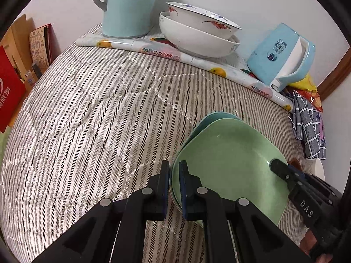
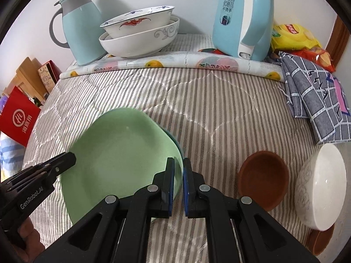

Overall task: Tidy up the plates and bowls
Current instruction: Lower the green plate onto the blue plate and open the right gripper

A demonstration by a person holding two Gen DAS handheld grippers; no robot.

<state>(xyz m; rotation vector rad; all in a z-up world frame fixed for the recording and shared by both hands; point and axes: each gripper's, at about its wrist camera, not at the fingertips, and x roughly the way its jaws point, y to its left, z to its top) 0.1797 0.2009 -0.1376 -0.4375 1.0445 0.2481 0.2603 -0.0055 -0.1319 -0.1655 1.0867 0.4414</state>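
While both claws sit at opposite edges of the green plate [image 2: 122, 153], the scene runs from left to right as follows. At the far left a red bag [image 2: 18, 118] stands off the bench. Next comes a pale blue jug [image 2: 81, 28] at the back, and beside it two white bowls [image 2: 140, 32] nested, the upper one tilted inside the lower. In front of these, on the striped cloth [image 2: 219, 100], lies the green plate, resting on a darker teal plate [image 2: 175, 141] of which only a rim shows.

The left claw [image 1: 174, 175] is clenched on the plate's left rim, pads pinching the edge. The right claw [image 2: 178, 171] is clenched on the right rim; whether its pads take in the teal rim as well I cannot tell. Further right stand a brown bowl [image 2: 263, 179], just beside a white bowl [image 2: 320, 188] tipped on its side, with a blue kettle [image 2: 243, 19] and a checked cloth [image 2: 316, 100] behind.

Judging by the gloss, the plate is glazed ceramic: stiff, fairly heavy, slippery, and liable to chip or break if dropped. The raised rim looks like the only sensible hold, and two opposite grips should keep it level. A pinch on a slick, sloping edge could slide, so any lift wants to be slow and even.
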